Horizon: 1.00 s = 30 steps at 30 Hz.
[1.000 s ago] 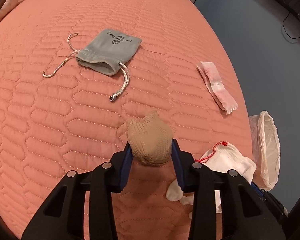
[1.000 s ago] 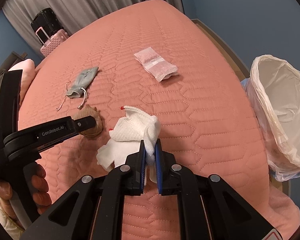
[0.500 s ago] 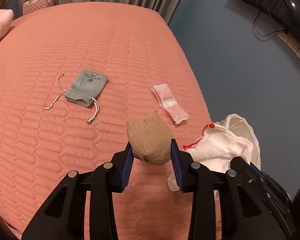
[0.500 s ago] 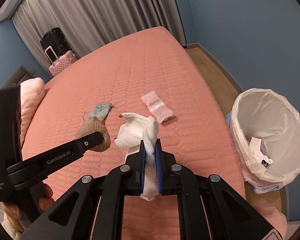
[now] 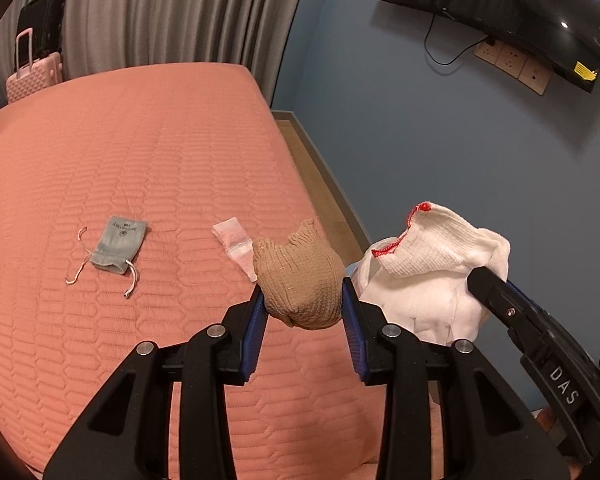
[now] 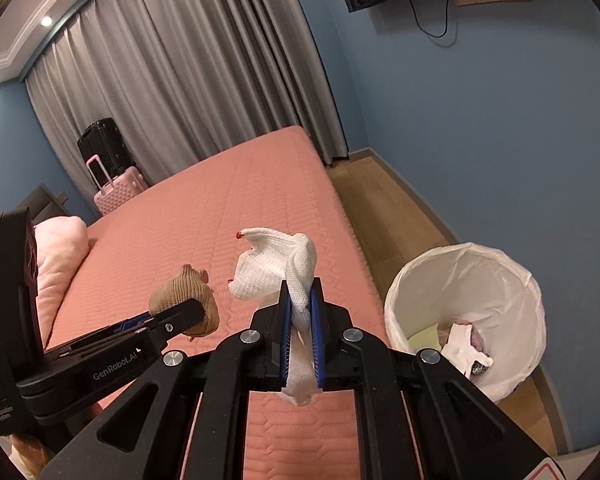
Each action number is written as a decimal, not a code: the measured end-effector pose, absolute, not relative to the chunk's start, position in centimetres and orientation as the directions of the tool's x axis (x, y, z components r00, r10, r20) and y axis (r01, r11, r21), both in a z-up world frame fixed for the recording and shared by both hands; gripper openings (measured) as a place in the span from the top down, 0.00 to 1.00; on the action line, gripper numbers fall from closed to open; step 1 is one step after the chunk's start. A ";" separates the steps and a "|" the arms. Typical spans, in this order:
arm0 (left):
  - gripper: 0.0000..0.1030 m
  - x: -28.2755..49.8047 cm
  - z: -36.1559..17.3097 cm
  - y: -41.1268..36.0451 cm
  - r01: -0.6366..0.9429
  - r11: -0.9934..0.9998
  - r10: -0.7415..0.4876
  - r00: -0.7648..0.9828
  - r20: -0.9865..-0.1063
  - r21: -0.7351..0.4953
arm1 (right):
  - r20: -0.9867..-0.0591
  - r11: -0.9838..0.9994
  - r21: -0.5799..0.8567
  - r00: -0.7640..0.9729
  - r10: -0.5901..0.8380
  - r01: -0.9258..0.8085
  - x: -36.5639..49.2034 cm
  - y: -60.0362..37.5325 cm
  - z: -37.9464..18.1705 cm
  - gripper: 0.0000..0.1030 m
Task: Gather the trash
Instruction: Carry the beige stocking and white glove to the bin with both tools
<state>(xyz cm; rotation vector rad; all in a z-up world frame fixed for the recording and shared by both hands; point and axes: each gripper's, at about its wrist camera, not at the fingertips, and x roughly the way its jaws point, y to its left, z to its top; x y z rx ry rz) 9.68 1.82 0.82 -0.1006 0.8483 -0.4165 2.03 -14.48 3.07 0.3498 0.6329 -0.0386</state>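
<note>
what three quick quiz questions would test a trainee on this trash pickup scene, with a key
1. True or false: the left gripper is shut on the tan sock.
2. What does the right gripper hold? A) grey pouch B) white sock C) pink packet
3. Fill in: the lined trash bin stands on the ____ beside the bed.

Key: 1 true. 2 B, the white sock; the grey pouch and pink packet lie on the bed. 3 floor.
</note>
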 end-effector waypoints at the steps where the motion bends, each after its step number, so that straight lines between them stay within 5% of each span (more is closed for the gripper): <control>1: 0.66 9.4 1.2 1.3 0.327 0.912 -0.401 0.589 -0.702 -0.248 | -0.576 0.941 0.307 0.815 0.063 0.145 1.8 -14.9 3.6 0.92; 30: 0.65 6.9 6.3 -12.4 0.600 0.790 -0.536 0.571 -0.622 -0.130 | -0.462 0.919 0.272 0.877 -0.134 0.284 -2.2 -25.4 9.6 0.92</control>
